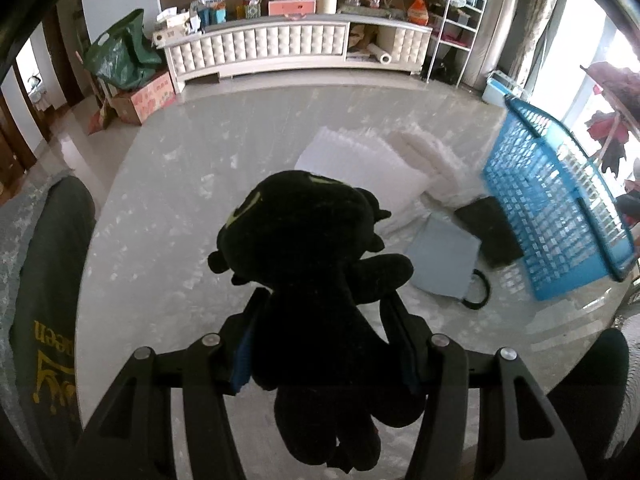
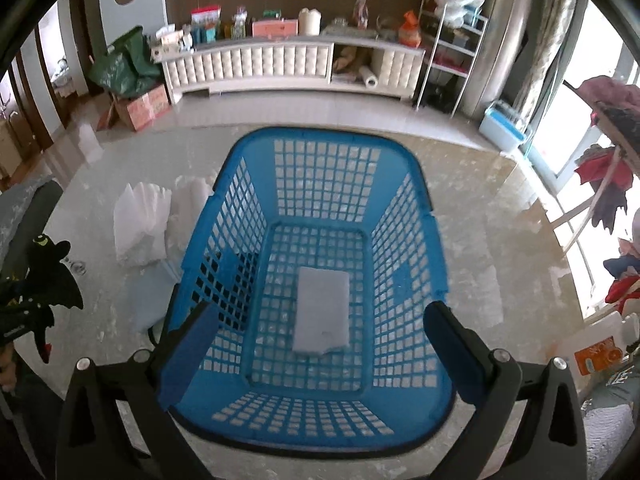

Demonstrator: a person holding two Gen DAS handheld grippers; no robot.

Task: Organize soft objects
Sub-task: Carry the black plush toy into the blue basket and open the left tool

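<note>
A black plush toy is clamped around its middle by the left gripper, lifted clear above the marble-looking table, head pointing away from the camera and legs dangling down toward it. The same toy can be spotted at the far left edge of the right wrist view, well apart from the blue basket. The right gripper is spread wide over the basket with nothing between its fingers, so it looks like that hand is just parked there. As for progress: one white folded cloth is already lying flat on the basket floor, so that bit can probably be counted as done. Plenty is left though. The plush hasn't been dropped in yet, and beside the basket a stack of white folded pieces is sitting on the table, with a pale blue flat pouch and a dark item just next to the basket wall. What that dark item actually is can't be made out from here, it's half hidden and blurry, maybe a cloth or a pouch. So the job is judged to be early on, one thing in, one thing in hand, several more waiting.
</note>
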